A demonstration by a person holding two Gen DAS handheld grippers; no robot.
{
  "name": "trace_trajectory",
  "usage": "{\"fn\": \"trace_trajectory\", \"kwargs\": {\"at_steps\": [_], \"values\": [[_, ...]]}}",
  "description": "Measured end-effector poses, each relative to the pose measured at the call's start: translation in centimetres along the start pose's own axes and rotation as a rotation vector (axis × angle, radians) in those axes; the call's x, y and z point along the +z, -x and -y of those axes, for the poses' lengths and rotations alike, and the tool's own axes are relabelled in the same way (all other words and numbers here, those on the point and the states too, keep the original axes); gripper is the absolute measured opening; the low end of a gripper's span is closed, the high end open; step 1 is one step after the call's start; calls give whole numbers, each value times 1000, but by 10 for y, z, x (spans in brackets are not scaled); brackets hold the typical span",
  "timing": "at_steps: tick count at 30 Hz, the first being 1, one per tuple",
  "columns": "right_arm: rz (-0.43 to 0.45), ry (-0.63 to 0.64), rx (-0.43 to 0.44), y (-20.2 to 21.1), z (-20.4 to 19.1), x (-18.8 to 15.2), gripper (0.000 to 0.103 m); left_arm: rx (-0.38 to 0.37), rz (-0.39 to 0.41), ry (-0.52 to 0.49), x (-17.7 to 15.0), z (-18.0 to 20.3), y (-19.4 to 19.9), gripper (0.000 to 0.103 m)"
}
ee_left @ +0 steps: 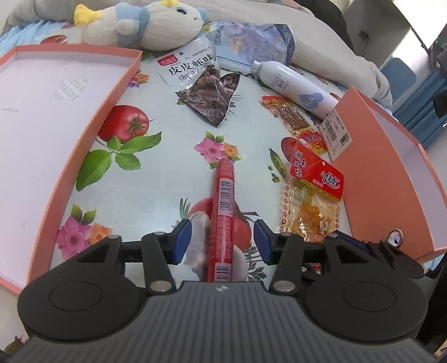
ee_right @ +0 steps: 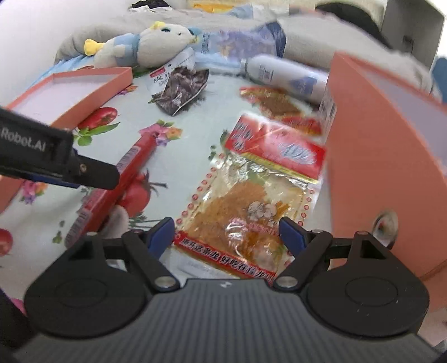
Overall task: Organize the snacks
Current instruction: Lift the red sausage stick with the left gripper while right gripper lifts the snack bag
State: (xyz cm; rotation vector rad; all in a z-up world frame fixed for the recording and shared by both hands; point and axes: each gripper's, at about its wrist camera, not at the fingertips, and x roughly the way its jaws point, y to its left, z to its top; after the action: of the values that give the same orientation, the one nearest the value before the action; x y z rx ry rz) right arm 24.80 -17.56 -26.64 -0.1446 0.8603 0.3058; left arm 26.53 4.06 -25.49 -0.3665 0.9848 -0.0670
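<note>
A long red sausage stick point(ee_left: 222, 212) lies on the flowered tablecloth, running between the open jaws of my left gripper point(ee_left: 222, 241); the pads stand apart from it on both sides. It also shows in the right wrist view point(ee_right: 117, 181), partly behind the left gripper's finger. My right gripper point(ee_right: 226, 233) is open around the near end of a clear snack packet with a red header point(ee_right: 251, 201), which also shows in the left wrist view point(ee_left: 313, 192). A dark shrimp snack bag point(ee_left: 206, 95) and a red strip snack packet point(ee_left: 296, 120) lie farther back.
A shallow pink box point(ee_left: 83, 117) lies at the left. A taller pink box point(ee_left: 385, 178) stands at the right, close to the right gripper point(ee_right: 377, 156). A white bottle point(ee_left: 293, 83), a blue bag point(ee_left: 251, 42) and a plush toy point(ee_left: 139, 25) lie at the back.
</note>
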Motion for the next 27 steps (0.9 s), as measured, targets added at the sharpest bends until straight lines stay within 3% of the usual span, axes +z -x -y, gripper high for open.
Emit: {"fn": "trace_trajectory", "kwargs": {"at_steps": [3, 7, 13, 19, 27], "values": [[6, 8, 22, 1, -1, -3, 82, 14, -1, -18, -1, 2, -2, 52], [13, 20, 45, 6, 0, -5, 61, 20, -8, -21, -3, 2, -2, 52], [24, 34, 81, 12, 0, -7, 42, 30, -7, -62, -8, 10, -4, 51], [22, 29, 92, 24, 0, -13, 37, 69, 18, -95, -9, 20, -4, 51], [29, 35, 75, 30, -1, -16, 37, 80, -13, -141, -15, 31, -20, 37]]}}
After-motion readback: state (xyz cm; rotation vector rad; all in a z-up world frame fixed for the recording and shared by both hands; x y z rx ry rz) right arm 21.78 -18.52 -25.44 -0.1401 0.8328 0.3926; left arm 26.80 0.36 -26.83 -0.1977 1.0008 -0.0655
